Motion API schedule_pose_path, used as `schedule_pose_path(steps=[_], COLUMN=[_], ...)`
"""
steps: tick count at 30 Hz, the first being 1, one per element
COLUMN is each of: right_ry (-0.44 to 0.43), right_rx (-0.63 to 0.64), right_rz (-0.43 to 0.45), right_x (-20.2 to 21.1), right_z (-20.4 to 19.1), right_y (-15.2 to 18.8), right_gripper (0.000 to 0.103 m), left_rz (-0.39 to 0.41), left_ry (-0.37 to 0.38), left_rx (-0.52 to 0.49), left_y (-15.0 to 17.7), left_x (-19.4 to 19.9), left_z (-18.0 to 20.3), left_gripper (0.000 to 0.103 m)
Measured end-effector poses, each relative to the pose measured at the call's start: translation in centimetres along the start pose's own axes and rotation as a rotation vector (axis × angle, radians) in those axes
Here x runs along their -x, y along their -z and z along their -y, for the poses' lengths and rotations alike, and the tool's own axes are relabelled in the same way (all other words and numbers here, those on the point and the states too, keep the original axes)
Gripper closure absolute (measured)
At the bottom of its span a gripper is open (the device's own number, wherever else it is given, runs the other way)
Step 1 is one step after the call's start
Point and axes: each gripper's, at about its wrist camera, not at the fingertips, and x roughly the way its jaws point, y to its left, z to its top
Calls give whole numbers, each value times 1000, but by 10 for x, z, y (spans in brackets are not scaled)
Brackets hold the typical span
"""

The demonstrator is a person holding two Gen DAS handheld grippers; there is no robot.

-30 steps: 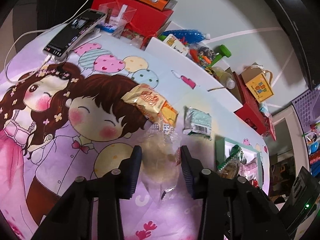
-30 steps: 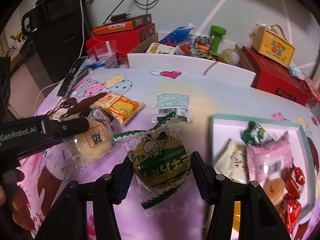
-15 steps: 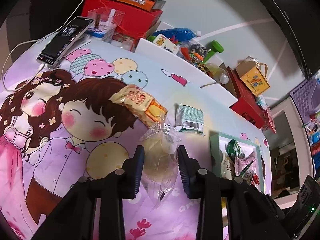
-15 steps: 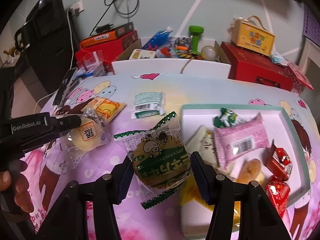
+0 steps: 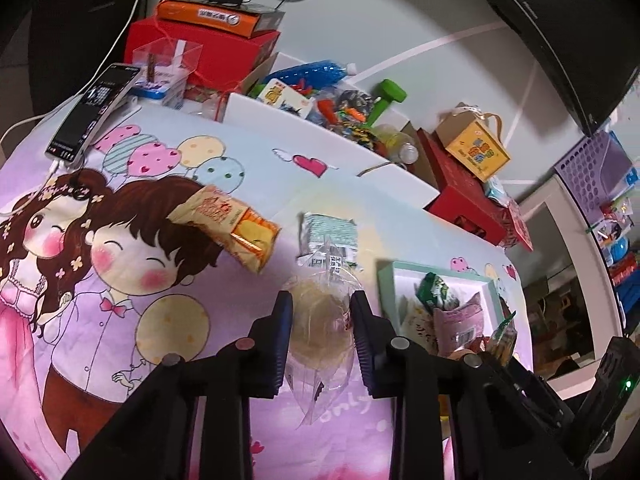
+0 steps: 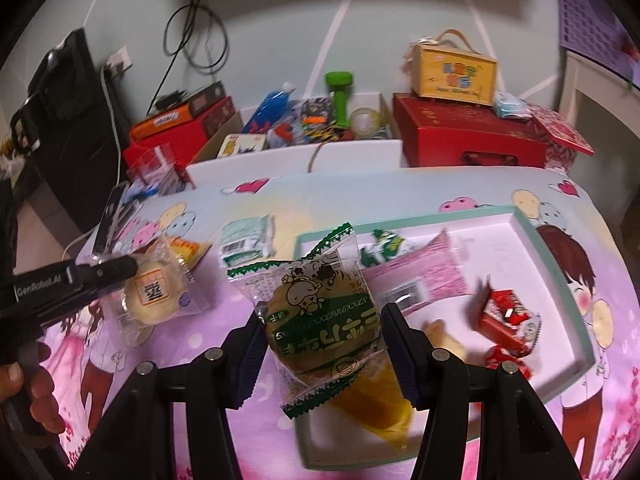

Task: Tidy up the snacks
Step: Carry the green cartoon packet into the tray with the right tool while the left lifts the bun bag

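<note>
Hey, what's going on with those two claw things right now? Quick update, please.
Left gripper just clamped on clear-wrapped bun. Right gripper holds green-wrapped cake over tray. Nothing blocking.

Pale bun packet [image 5: 320, 320] (clear wrapper) clamped in left claw [image 5: 322, 328].

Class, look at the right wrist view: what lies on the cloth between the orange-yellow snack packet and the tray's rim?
A pale green-and-white snack packet lies flat between the orange-yellow packet and the tray.

Behind the cartoon tablecloth [image 5: 120, 320]: smartphone [image 5: 94, 114] at left edge, red boxes [image 5: 208, 54], green dumbbell [image 5: 386, 98], yellow carton [image 5: 476, 152].
</note>
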Motion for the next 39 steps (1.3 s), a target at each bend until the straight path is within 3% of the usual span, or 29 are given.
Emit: schedule_pose_path(steps=[17,19,21,28,29,31,33,36,39], right_ry=[129,133,135,122,121,118,116,117,119], right_rx=[-217,-244,-262,-275,-275,-273,-272,-274,-279], right_rz=[53,39,29,16,14,8,4,-2,-11], right_x=[19,15,13,8,7,6,5,3,-1], right_z=[106,115,123,128,127,126,125,126,128], right_y=[-8,-7,-5,-3,-4,-3,-3,-3,-3], right_gripper=[44,44,44,44,44,44,44,44,44], left_rz=[-23,-41,-52,-93,-101,-109,-113,-128,-106], left_ry=[159,155,156,114,113,98,82,27,-73], left_rx=[-121,-138,-147,-132,-123,-118,-113,-98,-103], left_y=[1,2,4,8,8,9,10,9,6], left_x=[-9,-17,-22,-39,-42,-48,-54,-64,-67], left_z=[70,78,81,73,71,66,62,52,42], left_gripper=[79,80,90,90,89,76,48,47,42])
